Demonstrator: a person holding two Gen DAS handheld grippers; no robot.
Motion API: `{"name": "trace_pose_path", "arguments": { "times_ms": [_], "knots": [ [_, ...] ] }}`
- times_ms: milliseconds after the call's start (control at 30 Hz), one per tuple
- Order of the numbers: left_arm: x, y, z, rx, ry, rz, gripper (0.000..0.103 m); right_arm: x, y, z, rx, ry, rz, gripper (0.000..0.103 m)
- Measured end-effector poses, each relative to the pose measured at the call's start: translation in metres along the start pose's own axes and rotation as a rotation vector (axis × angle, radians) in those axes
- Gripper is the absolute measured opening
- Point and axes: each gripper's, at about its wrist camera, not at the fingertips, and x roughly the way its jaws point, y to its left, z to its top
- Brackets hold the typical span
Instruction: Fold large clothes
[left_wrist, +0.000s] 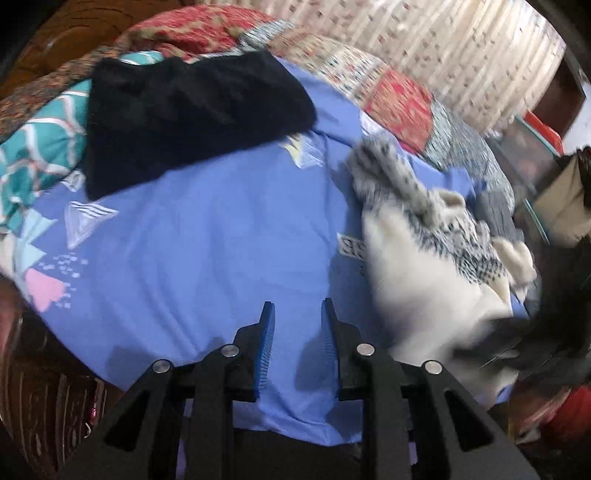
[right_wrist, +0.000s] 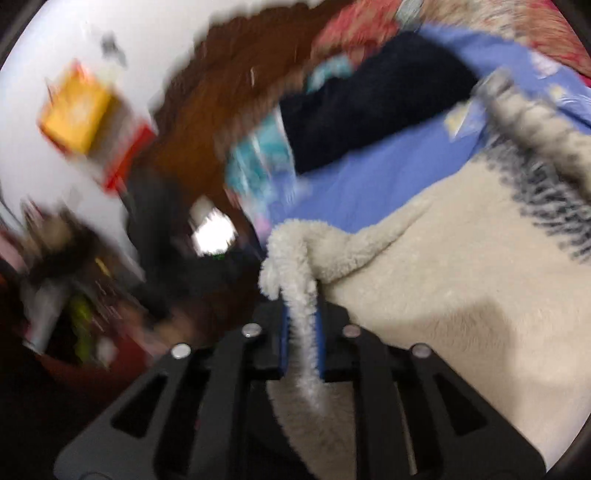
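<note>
A cream fleece garment with a grey-black patterned band (left_wrist: 428, 258) lies on the right side of the blue bedsheet (left_wrist: 207, 240). My left gripper (left_wrist: 297, 308) is open and empty over the sheet, left of the garment. My right gripper (right_wrist: 300, 295) is shut on a bunched edge of the cream garment (right_wrist: 443, 280) and holds it up; the garment's patterned part (right_wrist: 554, 199) trails away to the right. The right wrist view is blurred by motion.
A black garment (left_wrist: 184, 118) lies at the far left of the bed, also in the right wrist view (right_wrist: 369, 110). Patchwork quilts (left_wrist: 399, 99) and a teal patterned cloth (left_wrist: 33, 155) ring the sheet. A brown wooden headboard (right_wrist: 221, 110) stands beyond. Clutter sits off the bed's edge.
</note>
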Motion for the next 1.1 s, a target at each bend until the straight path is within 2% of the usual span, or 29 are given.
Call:
{"name": "trace_pose_path", "arguments": {
  "times_ms": [67, 100, 133, 167, 233, 267, 333, 367, 433, 467, 533, 567, 600, 633, 700, 767, 867, 967, 1000, 1033, 1067, 1100],
  "knots": [
    [-0.004, 0.008, -0.001, -0.007, 0.0, 0.016, 0.048, 0.048, -0.006, -0.013, -0.04, 0.118, -0.102, 0.021],
    [-0.004, 0.011, -0.002, -0.01, 0.003, 0.022, 0.048, 0.06, -0.012, -0.015, -0.044, 0.162, -0.135, 0.033],
    [-0.002, 0.013, -0.003, -0.015, 0.008, 0.027, 0.048, 0.064, -0.019, -0.017, -0.026, 0.182, -0.128, 0.036],
    [0.001, 0.017, -0.004, -0.024, 0.016, 0.027, 0.049, 0.057, -0.022, -0.018, 0.003, 0.169, -0.103, 0.037],
    [0.01, 0.023, -0.005, -0.039, 0.03, 0.022, 0.049, 0.038, -0.029, -0.009, 0.018, 0.13, -0.109, 0.06],
    [0.016, 0.025, -0.004, -0.044, 0.037, 0.02, 0.048, 0.019, -0.029, -0.003, 0.002, 0.077, -0.136, 0.067],
    [0.037, 0.026, -0.001, -0.056, 0.061, 0.009, 0.049, -0.016, -0.032, 0.012, -0.02, -0.03, -0.161, 0.087],
    [0.05, 0.024, 0.003, -0.062, 0.077, 0.001, 0.049, -0.034, -0.033, 0.026, -0.026, -0.074, -0.164, 0.088],
    [0.066, 0.012, 0.009, -0.049, 0.085, -0.034, 0.048, -0.058, -0.038, 0.056, -0.057, -0.109, -0.194, 0.088],
    [0.074, 0.005, 0.013, -0.031, 0.084, -0.058, 0.049, -0.072, -0.046, 0.086, -0.065, -0.137, -0.249, 0.088],
    [0.09, -0.023, 0.023, 0.041, 0.075, -0.109, 0.049, -0.083, -0.069, 0.127, -0.01, -0.139, -0.316, 0.088],
    [0.096, -0.035, 0.026, 0.08, 0.066, -0.123, 0.049, -0.085, -0.093, 0.156, 0.071, -0.121, -0.347, 0.088],
    [0.105, -0.054, 0.031, 0.137, 0.049, -0.14, 0.048, -0.084, -0.119, 0.18, 0.15, -0.103, -0.366, 0.083],
    [0.113, -0.067, 0.033, 0.17, 0.043, -0.159, 0.049, -0.085, -0.14, 0.191, 0.191, -0.087, -0.381, 0.073],
    [0.129, -0.088, 0.033, 0.244, 0.05, -0.194, 0.049, -0.073, -0.19, 0.221, 0.228, -0.016, -0.514, 0.065],
    [0.149, -0.103, 0.026, 0.306, 0.08, -0.2, 0.048, -0.052, -0.237, 0.228, 0.246, 0.087, -0.624, 0.065],
    [0.165, -0.111, 0.006, 0.369, 0.102, -0.189, 0.049, -0.028, -0.289, 0.223, 0.303, 0.194, -0.696, 0.065],
    [0.17, -0.113, -0.011, 0.409, 0.065, -0.165, 0.048, -0.01, -0.309, 0.215, 0.295, 0.254, -0.595, 0.07],
    [0.169, -0.112, -0.013, 0.416, 0.048, -0.166, 0.049, -0.004, -0.31, 0.212, 0.277, 0.275, -0.578, 0.076],
    [0.168, -0.111, -0.014, 0.422, 0.034, -0.167, 0.049, 0.003, -0.31, 0.208, 0.255, 0.304, -0.577, 0.077],
    [0.168, -0.112, -0.017, 0.431, 0.018, -0.164, 0.049, 0.013, -0.312, 0.204, 0.232, 0.341, -0.593, 0.076],
    [0.168, -0.112, -0.019, 0.443, 0.003, -0.157, 0.049, 0.023, -0.313, 0.199, 0.22, 0.367, -0.6, 0.062]
  ]
}}
